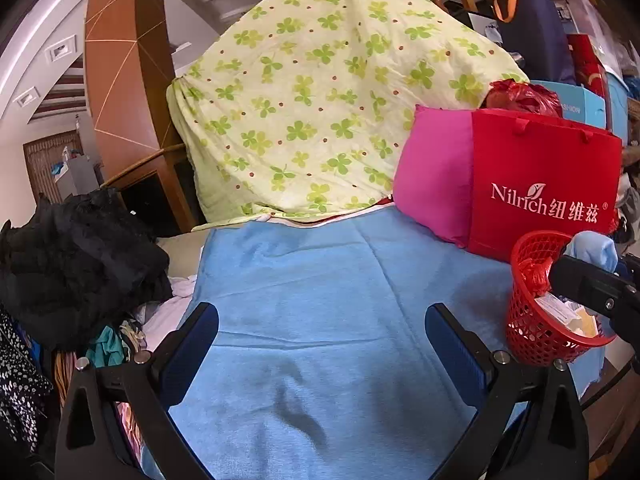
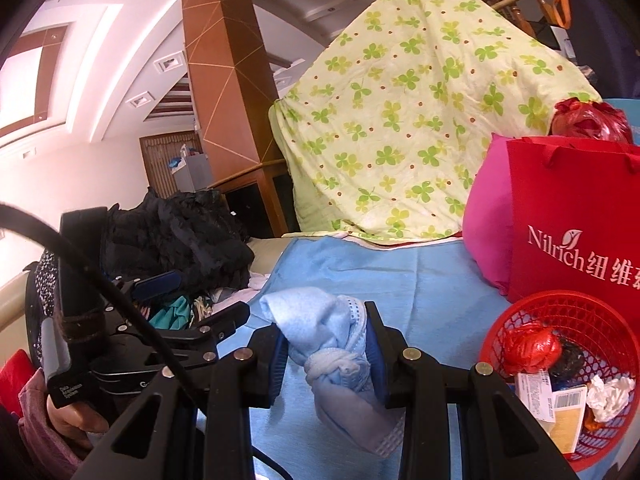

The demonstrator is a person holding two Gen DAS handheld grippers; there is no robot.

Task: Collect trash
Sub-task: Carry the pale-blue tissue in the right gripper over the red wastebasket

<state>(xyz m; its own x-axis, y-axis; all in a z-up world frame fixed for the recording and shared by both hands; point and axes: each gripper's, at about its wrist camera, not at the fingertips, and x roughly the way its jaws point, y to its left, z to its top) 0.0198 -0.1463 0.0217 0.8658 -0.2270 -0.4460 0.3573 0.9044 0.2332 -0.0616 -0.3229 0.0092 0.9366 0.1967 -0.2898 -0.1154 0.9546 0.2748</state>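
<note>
The right gripper (image 2: 326, 354) has its jaws clamped on a knotted blue cloth (image 2: 332, 344), raised over the blue sheet (image 2: 432, 280). Left gripper (image 1: 320, 334): jaws apart, empty. Carrying step; next, swing right and release over the red basket (image 2: 560, 308), near the red bag (image 2: 576, 216).

Quilt (image 1: 320, 92) pale yellow w/ green clovers, red dots; basket (image 2: 600, 320) red mesh; cloth (image 1: 320, 320) plain blue.

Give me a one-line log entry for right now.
right tool: shut on blue knotted cloth | left tool: open, empty, above blue sheet | red basket: holds trash
</note>
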